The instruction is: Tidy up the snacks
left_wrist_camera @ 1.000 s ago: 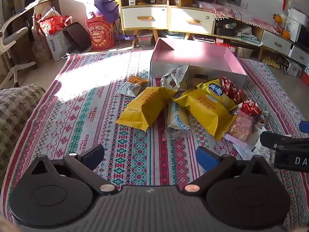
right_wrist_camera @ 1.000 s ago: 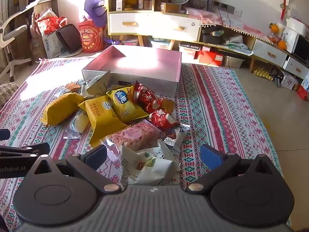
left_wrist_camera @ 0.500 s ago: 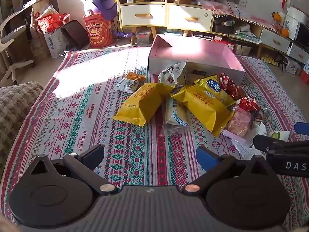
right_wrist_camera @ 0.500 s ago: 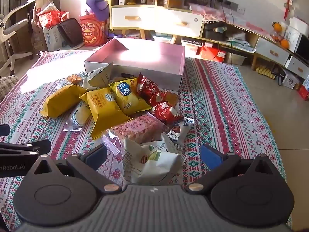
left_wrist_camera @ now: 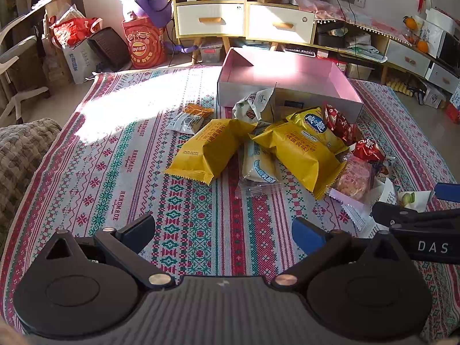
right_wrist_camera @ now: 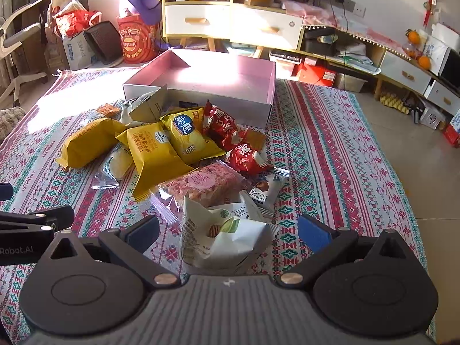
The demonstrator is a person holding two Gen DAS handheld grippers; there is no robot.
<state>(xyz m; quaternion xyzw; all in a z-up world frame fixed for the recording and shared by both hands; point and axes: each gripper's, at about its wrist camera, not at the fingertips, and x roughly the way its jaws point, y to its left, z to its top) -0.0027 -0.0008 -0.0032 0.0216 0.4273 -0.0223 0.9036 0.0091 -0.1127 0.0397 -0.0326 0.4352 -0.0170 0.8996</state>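
A pile of snack packets lies on the patterned cloth in front of an empty pink box (left_wrist_camera: 287, 72) (right_wrist_camera: 224, 77). It holds yellow packets (left_wrist_camera: 212, 149) (right_wrist_camera: 155, 149), red packets (right_wrist_camera: 224, 126), a pink cake packet (right_wrist_camera: 201, 185) and a white packet (right_wrist_camera: 230, 238). My left gripper (left_wrist_camera: 222, 230) is open and empty over bare cloth, short of the pile. My right gripper (right_wrist_camera: 228, 231) is open, with the white packet lying between its fingers. The right gripper also shows at the right edge of the left wrist view (left_wrist_camera: 417, 210).
The cloth (left_wrist_camera: 115, 149) covers a low surface with a knitted cushion (left_wrist_camera: 20, 149) at its left edge. Behind the box stand a yellow-and-white cabinet (left_wrist_camera: 241, 20), a red bag (left_wrist_camera: 143, 46), a low shelf (right_wrist_camera: 402, 63) and a chair (left_wrist_camera: 14, 66).
Both grippers have pulled back and lifted slightly. The white packet now sits deeper between the right gripper's open fingers. The snacks have not moved.
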